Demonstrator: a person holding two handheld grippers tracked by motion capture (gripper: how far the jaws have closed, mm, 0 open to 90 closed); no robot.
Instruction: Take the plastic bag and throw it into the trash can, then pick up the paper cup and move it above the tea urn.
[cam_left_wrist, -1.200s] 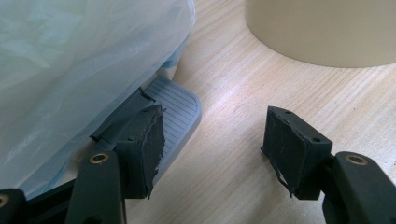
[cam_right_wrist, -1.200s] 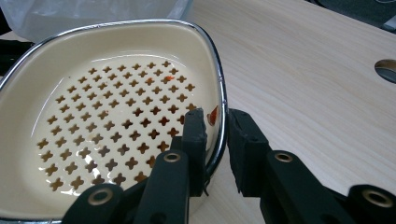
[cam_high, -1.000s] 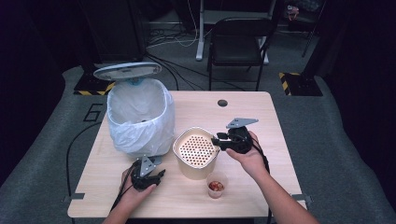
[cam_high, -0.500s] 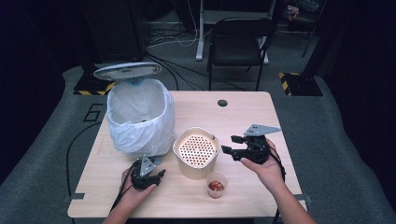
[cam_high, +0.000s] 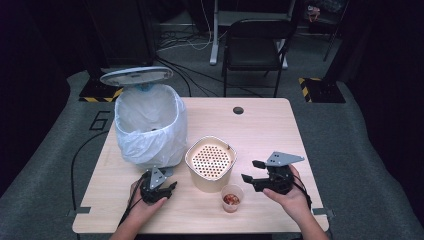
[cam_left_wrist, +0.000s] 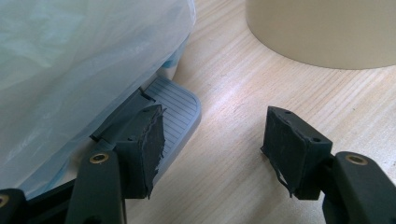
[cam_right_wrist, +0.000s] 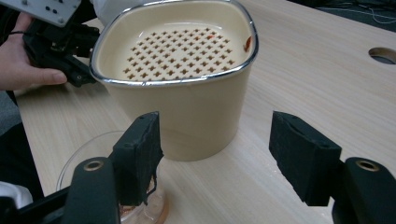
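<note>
Since a second ago the right gripper (cam_high: 254, 171) has drawn back from the rim of the cream perforated basket (cam_high: 210, 161) toward the person's side; the left gripper (cam_high: 159, 187) has stayed put by the bin's foot pedal (cam_left_wrist: 173, 108). Both grippers are wide open and hold nothing; the small clear cup (cam_high: 231, 197) of reddish bits sits just below and left of the right jaws, the basket straight ahead. If the cup is next, the right gripper should dip, straddle its wall, close gently, and keep it upright.
</note>
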